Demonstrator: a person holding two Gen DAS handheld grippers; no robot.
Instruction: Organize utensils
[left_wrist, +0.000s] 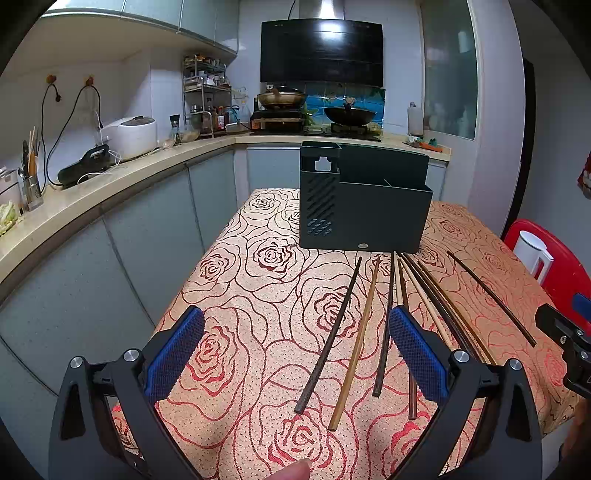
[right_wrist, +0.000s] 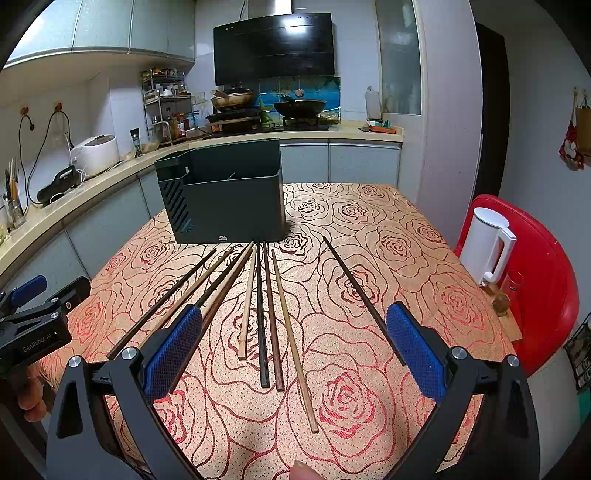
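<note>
- Wooden chopsticks (right_wrist: 258, 314) lie loose on the rose-patterned tablecloth (right_wrist: 369, 229), fanned out lengthwise with their far tips near the dark holder (right_wrist: 225, 206).
- Most of them are dark brown; a few are pale, such as the short pale chopstick (right_wrist: 246, 306) in the middle of the fan.
- One dark chopstick (right_wrist: 364, 299) lies apart from the rest on the right side.
- Standing upright at the far side of the table, the holder has an open top, a divider inside and a slotted panel on its left end.
- Hovering above the near edge of the table, the left gripper (left_wrist: 295, 354) has its blue pads spread wide, with nothing between them; several chopsticks lie on the cloth below the gap.
- Likewise wide open and holding nothing, the right gripper (right_wrist: 293, 350) hangs over the middle of the fan.
- On the right, a white kettle (right_wrist: 484, 247) stands on a red stool (right_wrist: 546, 280), beside the table.
</note>
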